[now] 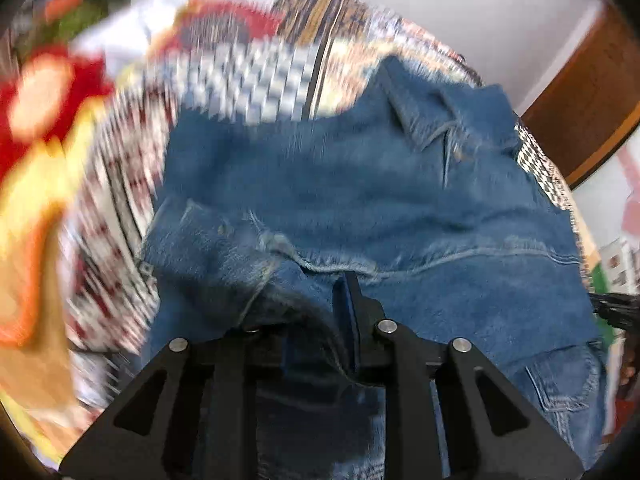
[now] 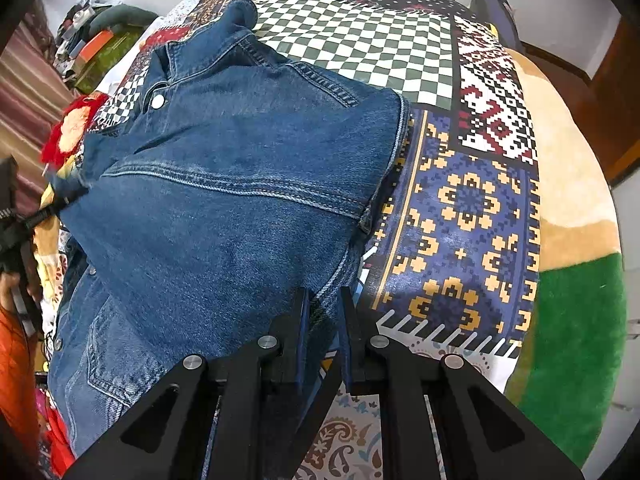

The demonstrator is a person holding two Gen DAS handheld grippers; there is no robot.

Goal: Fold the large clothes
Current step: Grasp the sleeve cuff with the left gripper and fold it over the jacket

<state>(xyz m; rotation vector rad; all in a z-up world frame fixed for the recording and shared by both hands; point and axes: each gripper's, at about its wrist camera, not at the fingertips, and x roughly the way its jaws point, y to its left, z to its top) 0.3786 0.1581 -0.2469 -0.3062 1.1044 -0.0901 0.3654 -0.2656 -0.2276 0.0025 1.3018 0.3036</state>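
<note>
A blue denim jacket (image 2: pixel 224 184) lies spread on a patchwork bedspread (image 2: pixel 472 200), collar and a metal button toward the far left. My right gripper (image 2: pixel 324 296) is shut on the jacket's near edge, with a denim fold pinched between its pads. In the blurred left wrist view, the jacket (image 1: pixel 320 184) fills the middle. My left gripper (image 1: pixel 320 286) is shut on bunched denim that drapes over and hides its left finger. The left gripper (image 2: pixel 40 212) also shows at the jacket's left edge in the right wrist view.
A beige and green fleece blanket (image 2: pixel 572 200) covers the bed's right side. Piled clutter (image 2: pixel 100 40) sits at the far left by the wall. A person's hand and orange sleeve (image 2: pixel 12 360) are at the left edge. A wooden door (image 1: pixel 592 92) stands at right.
</note>
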